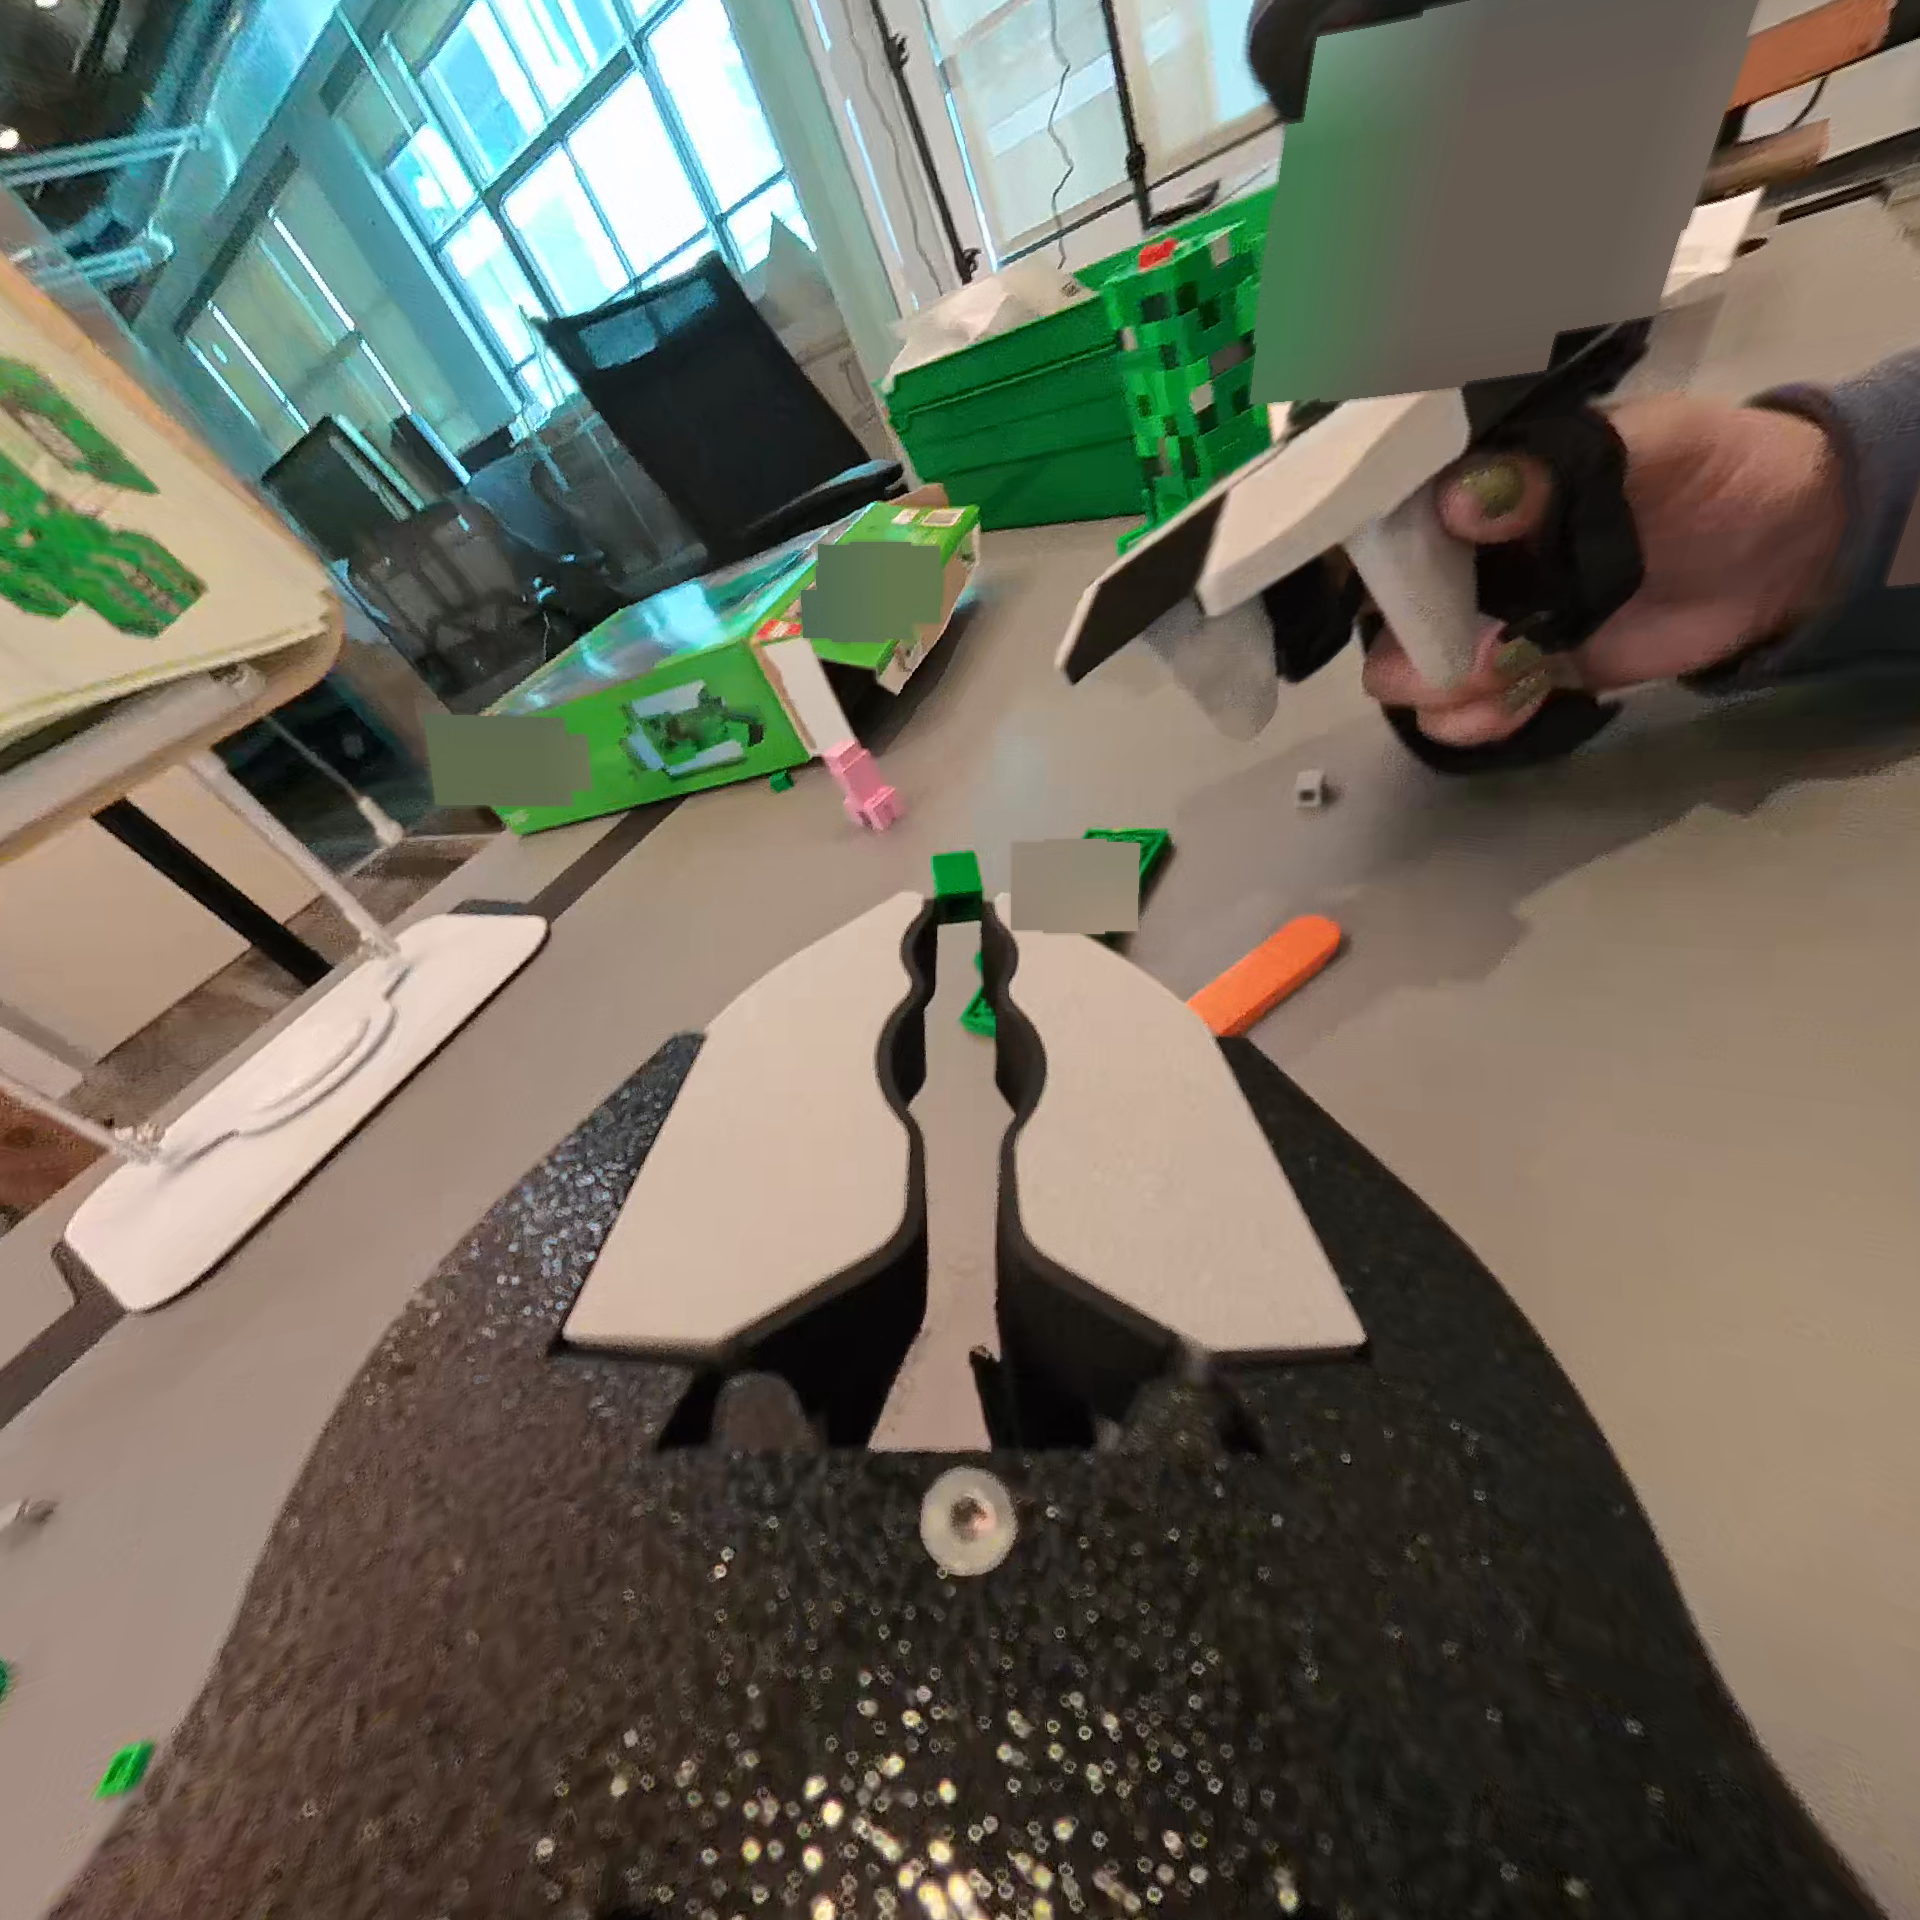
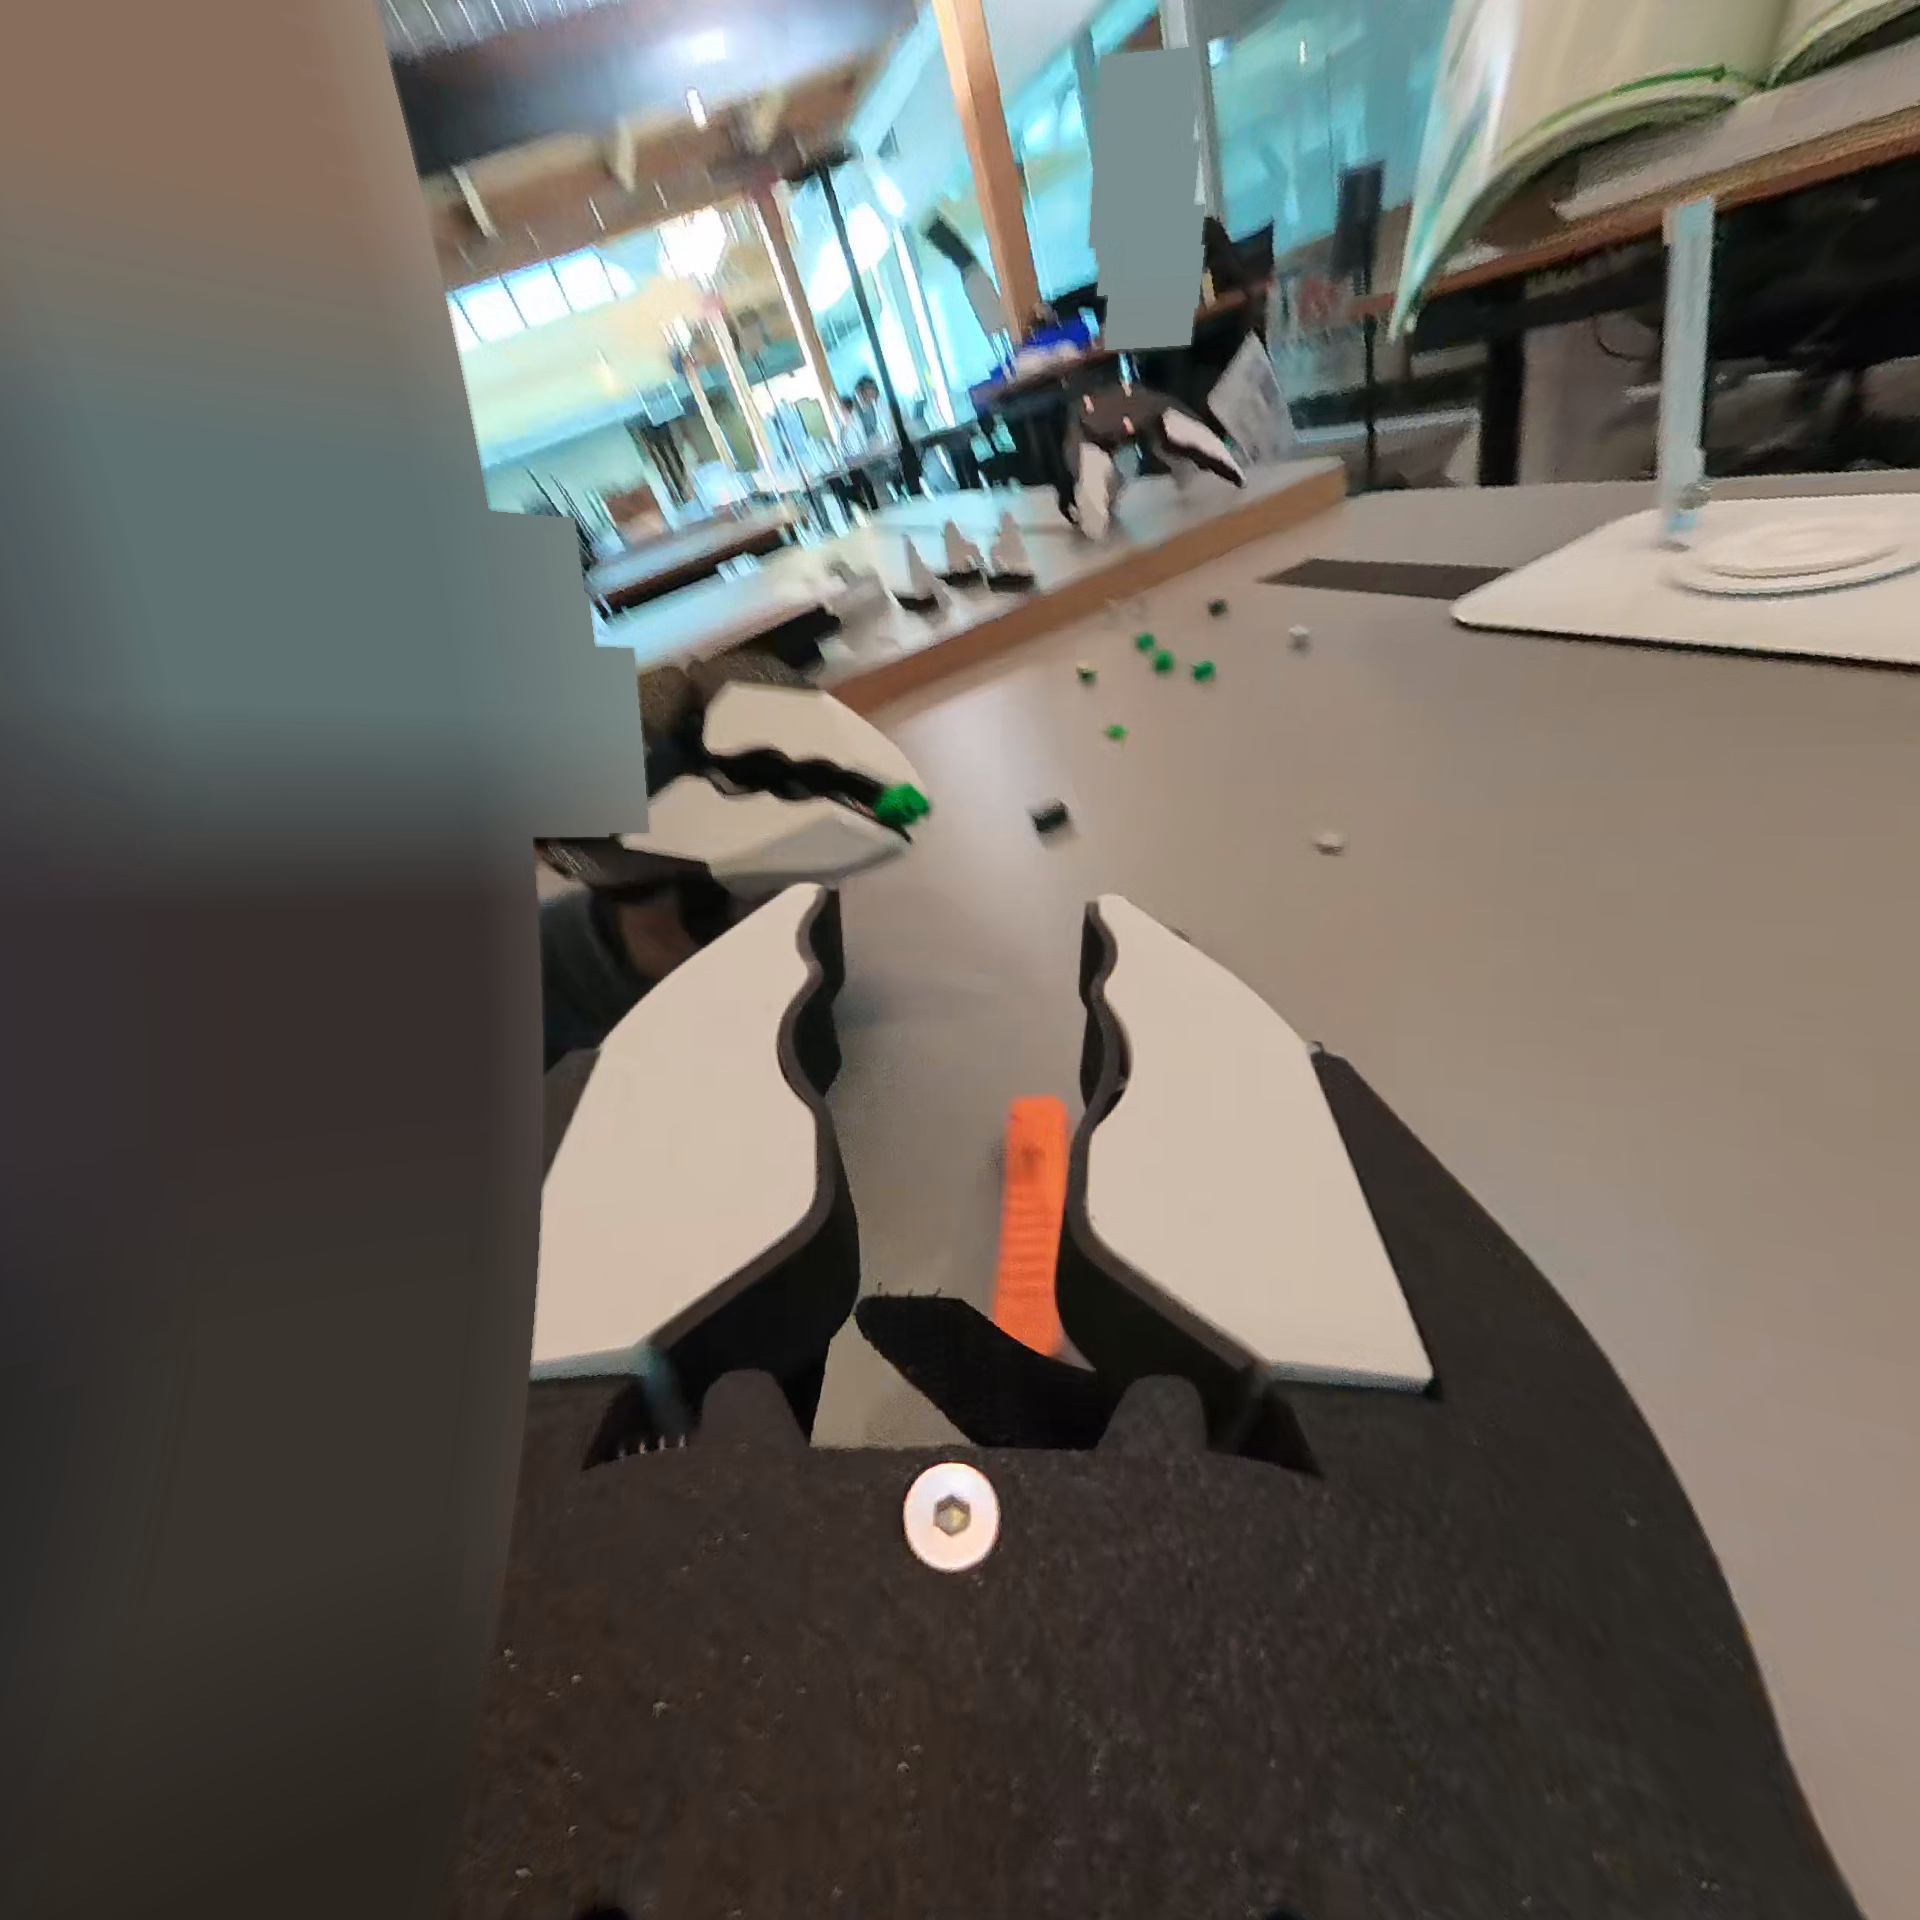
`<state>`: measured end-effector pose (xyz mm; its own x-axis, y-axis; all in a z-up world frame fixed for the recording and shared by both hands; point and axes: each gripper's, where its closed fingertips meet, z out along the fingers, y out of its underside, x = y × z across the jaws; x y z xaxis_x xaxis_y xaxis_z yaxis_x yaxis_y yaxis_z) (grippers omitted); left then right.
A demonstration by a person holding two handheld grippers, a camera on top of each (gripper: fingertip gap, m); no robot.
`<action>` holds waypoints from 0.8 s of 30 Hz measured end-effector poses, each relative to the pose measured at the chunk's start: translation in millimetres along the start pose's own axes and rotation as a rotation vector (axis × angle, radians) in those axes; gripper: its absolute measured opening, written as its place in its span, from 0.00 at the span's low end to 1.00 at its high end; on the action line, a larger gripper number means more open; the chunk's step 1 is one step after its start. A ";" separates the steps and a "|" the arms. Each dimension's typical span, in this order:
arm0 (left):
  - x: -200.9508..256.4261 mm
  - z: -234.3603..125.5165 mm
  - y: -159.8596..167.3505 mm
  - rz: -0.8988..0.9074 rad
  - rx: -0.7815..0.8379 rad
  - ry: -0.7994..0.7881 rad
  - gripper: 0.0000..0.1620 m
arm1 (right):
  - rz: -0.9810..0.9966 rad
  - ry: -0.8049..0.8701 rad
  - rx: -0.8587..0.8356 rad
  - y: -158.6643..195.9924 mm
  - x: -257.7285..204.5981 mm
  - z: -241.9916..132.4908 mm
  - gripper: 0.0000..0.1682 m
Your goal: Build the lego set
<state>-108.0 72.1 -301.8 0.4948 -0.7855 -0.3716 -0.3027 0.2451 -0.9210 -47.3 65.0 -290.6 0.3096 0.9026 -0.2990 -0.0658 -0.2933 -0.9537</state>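
The left gripper [image 1: 958,914] has its white fingers [image 1: 810,1091] nearly together, pinching a small green plastic Lego brick [image 1: 956,878] at the very tips; the right wrist view confirms green plastic [image 2: 900,802] nipped there. With so shallow a hold, I judge the brick could twist or pop out under pressing force. The right gripper [image 2: 956,914] hangs with its fingers apart and empty, the orange plastic brick separator [image 2: 1029,1216] lying on the grey table [image 1: 1558,1143] between and below them. Closing carelessly could catch that tool instead of a piece. Beyond the left fingertips, a flat green Lego plate [image 1: 1127,847] lies on the table; loose green bricks [image 2: 1158,657] lie scattered far beyond the right fingertips and could be knocked away.
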 end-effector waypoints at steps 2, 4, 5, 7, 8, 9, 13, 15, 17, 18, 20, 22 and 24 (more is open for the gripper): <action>-6.0 -0.9 6.1 -0.012 -0.022 -0.013 0.04 | -0.085 0.055 -0.110 6.4 15.0 -4.3 0.28; -9.7 -1.2 10.6 -0.018 -0.040 -0.024 0.04 | -0.152 0.076 -0.235 15.4 29.5 -6.5 0.32; -10.5 -1.2 11.7 -0.018 -0.044 -0.026 0.05 | -0.171 0.064 -0.314 22.5 34.5 -7.4 0.32; -10.1 -0.6 12.6 -0.014 -0.047 -0.025 0.05 | -0.192 0.047 -0.487 40.4 46.9 -10.2 0.36; -9.4 -0.1 13.4 -0.011 -0.051 -0.023 0.05 | -0.195 0.043 -0.560 49.1 53.5 -12.1 0.37; -8.6 0.5 14.2 -0.006 -0.056 -0.021 0.05 | -0.184 0.025 -0.621 57.0 57.3 -13.5 0.38; -3.6 3.2 16.5 0.003 -0.070 0.002 0.05 | -0.174 0.024 -0.713 71.0 71.2 -13.0 0.41; -1.2 4.5 17.9 0.002 -0.076 0.015 0.05 | -0.210 0.068 -0.752 74.0 79.9 -15.4 0.41; -0.1 5.6 19.0 0.001 -0.081 0.022 0.05 | -0.229 0.105 -0.804 77.9 85.8 -20.6 0.41; -0.1 5.7 19.1 0.000 -0.081 0.022 0.05 | -0.226 0.109 -0.827 80.3 86.1 -23.2 0.41; -0.6 5.5 19.1 -0.006 -0.080 0.022 0.05 | -0.178 0.053 -0.838 81.2 74.9 -24.8 0.38; -1.6 5.1 18.8 -0.012 -0.077 0.019 0.05 | -0.061 -0.126 -0.851 81.6 44.4 -27.9 0.32; -2.5 5.0 19.3 -0.020 -0.077 0.018 0.05 | -0.010 -0.172 -0.806 75.9 36.4 -26.3 0.32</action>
<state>-111.0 81.6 -319.3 0.4871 -0.7998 -0.3509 -0.3551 0.1857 -0.9162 -16.1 67.3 -373.0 0.1522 0.9229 -0.3538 0.6579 -0.3618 -0.6606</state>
